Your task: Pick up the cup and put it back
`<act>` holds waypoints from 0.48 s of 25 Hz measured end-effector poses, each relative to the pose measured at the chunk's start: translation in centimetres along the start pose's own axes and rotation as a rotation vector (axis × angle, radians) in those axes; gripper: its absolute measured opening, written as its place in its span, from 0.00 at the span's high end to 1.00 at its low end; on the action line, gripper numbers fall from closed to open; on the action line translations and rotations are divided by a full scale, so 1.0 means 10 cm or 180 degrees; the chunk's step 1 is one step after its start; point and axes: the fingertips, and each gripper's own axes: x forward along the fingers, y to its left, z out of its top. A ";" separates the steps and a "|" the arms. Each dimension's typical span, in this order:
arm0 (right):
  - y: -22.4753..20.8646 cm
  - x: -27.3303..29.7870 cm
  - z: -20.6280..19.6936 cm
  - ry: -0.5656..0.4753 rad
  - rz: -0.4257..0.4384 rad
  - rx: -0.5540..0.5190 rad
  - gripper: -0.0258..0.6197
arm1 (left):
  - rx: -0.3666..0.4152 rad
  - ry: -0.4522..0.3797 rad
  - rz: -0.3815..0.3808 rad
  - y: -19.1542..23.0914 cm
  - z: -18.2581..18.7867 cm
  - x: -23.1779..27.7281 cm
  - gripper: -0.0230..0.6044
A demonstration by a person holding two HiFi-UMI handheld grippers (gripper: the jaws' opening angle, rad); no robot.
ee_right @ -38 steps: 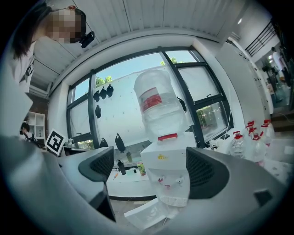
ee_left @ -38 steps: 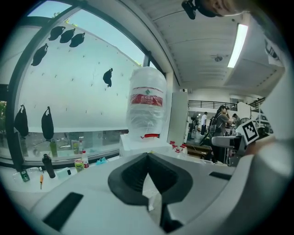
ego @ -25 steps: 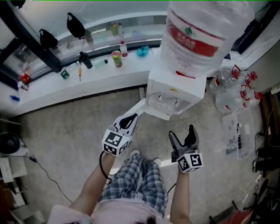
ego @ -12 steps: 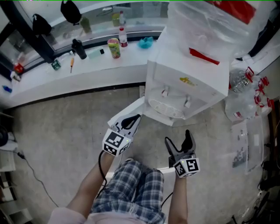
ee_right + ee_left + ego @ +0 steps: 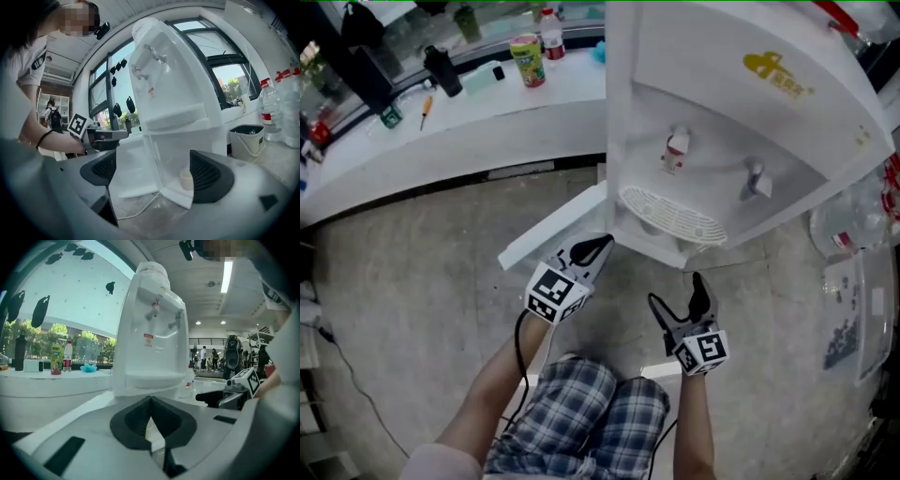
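A small pale cup [image 5: 186,179] stands inside the open lower cabinet of the white water dispenser [image 5: 741,122]; the head view hides it. The cabinet door [image 5: 551,231] is swung open to the left. My right gripper [image 5: 154,174] is open, short of the cabinet, with the cup seen between its jaws and nothing held. In the head view, the right gripper [image 5: 678,295] hovers over the floor in front of the dispenser. My left gripper [image 5: 587,255] is by the door's edge. In its own view, the left gripper [image 5: 151,411] is shut on nothing and points at the dispenser's front.
A white counter [image 5: 422,141] runs along the window with a green can [image 5: 526,59], a bottle [image 5: 548,28] and small items. A pale bin [image 5: 247,140] and large water bottles [image 5: 281,112] stand right of the dispenser. A cable [image 5: 140,208] lies on the floor.
The head view has dropped and tilted toward the dispenser's lower front. Both grippers have moved a little closer to its base. Their jaws stand as before.
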 end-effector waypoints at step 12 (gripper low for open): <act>-0.67 0.56 -1.10 -0.0163 -0.0037 -0.0130 0.21 | 0.0076 -0.0049 -0.0138 0.13 -1.22 0.72 0.92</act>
